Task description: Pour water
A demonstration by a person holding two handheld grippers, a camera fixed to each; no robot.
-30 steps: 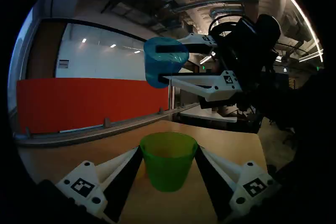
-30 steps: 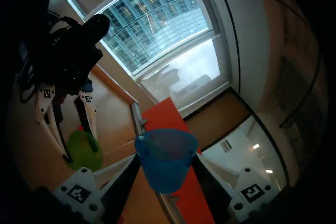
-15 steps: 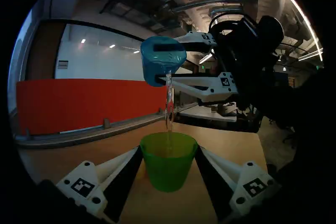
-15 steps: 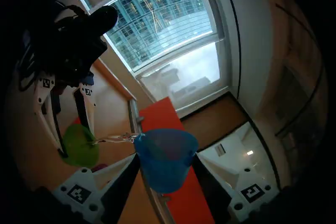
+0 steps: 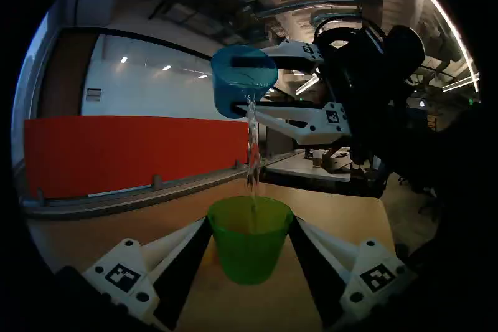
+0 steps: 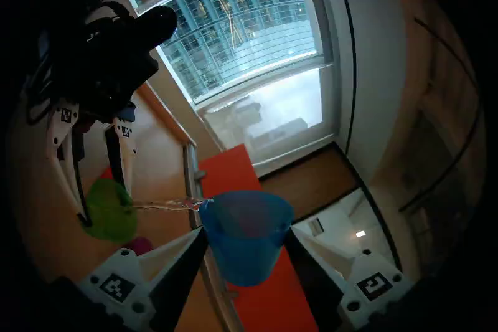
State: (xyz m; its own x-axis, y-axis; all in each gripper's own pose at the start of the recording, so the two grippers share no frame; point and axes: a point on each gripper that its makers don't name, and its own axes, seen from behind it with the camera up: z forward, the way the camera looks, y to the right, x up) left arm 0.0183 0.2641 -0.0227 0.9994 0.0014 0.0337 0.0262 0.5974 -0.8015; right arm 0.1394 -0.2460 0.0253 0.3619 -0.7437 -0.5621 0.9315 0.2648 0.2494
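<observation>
Tilted right claw clamps blue cup above green cup clamped in left claw.

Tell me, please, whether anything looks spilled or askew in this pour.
Nothing stands out: the tilted blue cup in the right gripper sends a stream into the green cup in the left gripper, with no splash visible.

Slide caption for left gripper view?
Right gripper tips translucent blue plastic cup, streaming water into green plastic cup in left gripper.
</observation>
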